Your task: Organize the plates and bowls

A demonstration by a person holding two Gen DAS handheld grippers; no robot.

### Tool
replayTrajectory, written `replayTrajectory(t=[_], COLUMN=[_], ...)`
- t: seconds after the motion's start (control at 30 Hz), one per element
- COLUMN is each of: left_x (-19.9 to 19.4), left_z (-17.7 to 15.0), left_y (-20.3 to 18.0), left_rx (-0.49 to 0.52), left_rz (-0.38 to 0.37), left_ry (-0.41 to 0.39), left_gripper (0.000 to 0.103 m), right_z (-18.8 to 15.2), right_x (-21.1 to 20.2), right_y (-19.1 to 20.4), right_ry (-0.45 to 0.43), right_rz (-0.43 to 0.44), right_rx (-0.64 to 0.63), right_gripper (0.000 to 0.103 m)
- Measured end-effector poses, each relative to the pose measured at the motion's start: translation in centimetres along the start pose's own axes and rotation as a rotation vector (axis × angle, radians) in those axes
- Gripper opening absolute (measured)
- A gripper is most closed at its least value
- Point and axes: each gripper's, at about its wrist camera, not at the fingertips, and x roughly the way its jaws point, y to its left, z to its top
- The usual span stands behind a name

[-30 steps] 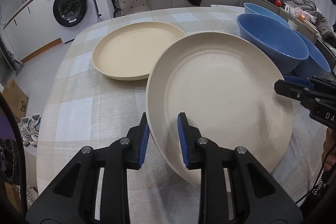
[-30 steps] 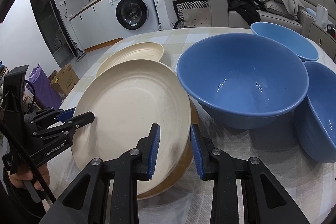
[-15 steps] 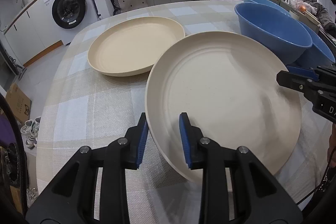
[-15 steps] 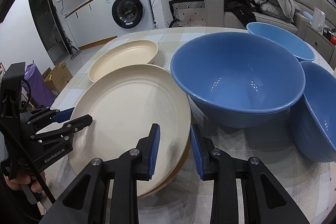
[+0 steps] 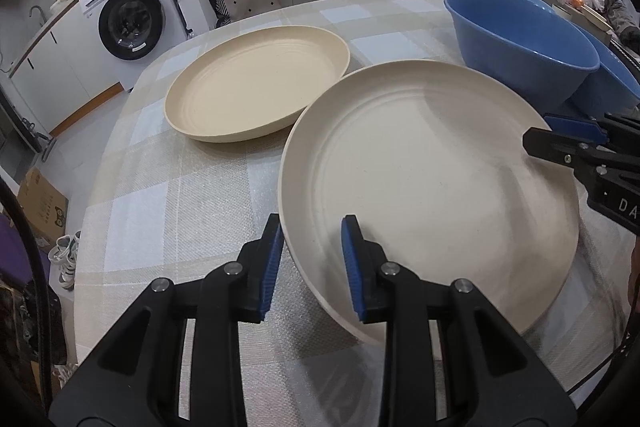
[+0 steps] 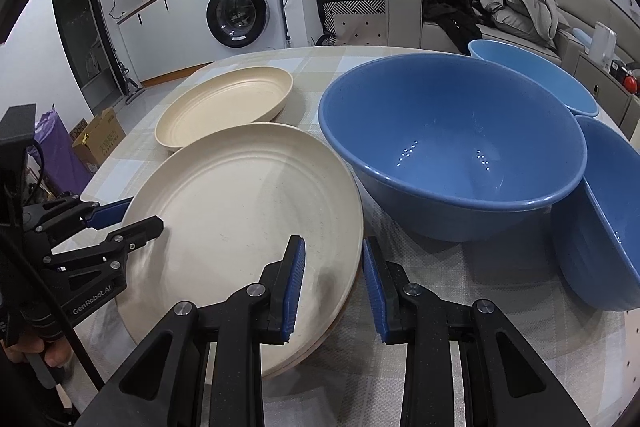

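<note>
A wide cream plate (image 5: pixel 432 179) (image 6: pixel 240 211) lies almost flat on the checked table, on top of a tan plate whose edge (image 6: pixel 320 339) shows beneath it. My left gripper (image 5: pixel 312 259) is shut on its near left rim, one pad outside and one over the inside. From the opposite side my right gripper (image 6: pixel 332 287) is shut on the rim next to the bowls. Each gripper shows in the other's view: the right gripper (image 5: pixel 560 139), the left gripper (image 6: pixel 128 219). A second, deeper cream plate (image 5: pixel 256 87) (image 6: pixel 224 103) sits apart behind.
Three blue bowls crowd the right side: a large one (image 6: pixel 452 147) (image 5: pixel 516 39) close to the held plate, another (image 6: pixel 600 219) leaning against it, a third (image 6: pixel 532 75) behind. The table edge (image 5: pixel 100 227) drops to a floor with a cardboard box (image 5: pixel 40 203) and shoes.
The held plate has come down from a tilt to nearly flat on the plate under it. Both grippers have stayed on its rim and barely moved.
</note>
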Motion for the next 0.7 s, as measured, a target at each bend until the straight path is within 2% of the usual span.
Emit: replayTrajectory(t=[0.33,0.43,0.6,0.67,0.7], left_x=[0.3,0.3,-1.3,-2.3,-2.8], left_z=[-0.1,0.0,0.3,0.5,0.6], left_y=[0.9,1.5,2.8,3.6,4.0], left_rx=[-0.043,-0.067,-0.114,-0.147,-0.165], left_rz=[-0.063,-0.093,-0.122,-0.142,-0.149], left_ry=[0.019,0.036,0.001,-0.023,-0.035], left_gripper=[0.025,0.031,0.055,0.073,0.077], right_z=[0.0,0.1,0.2,0.3,0.3], right_x=[0.3,0.3,-0.6,-1.2,-1.6], right_y=[-0.5,-0.5,-0.6,-0.6,-0.6], right_ry=[0.009,0.014,-0.002,-0.010,-0.016], right_rz=[0.015,0.018,0.058,0.083,0.094], right_rx=[0.015,0.019,0.025,0.031,0.032], right_gripper=[0.031,0.033,0.051,0.057,0.061])
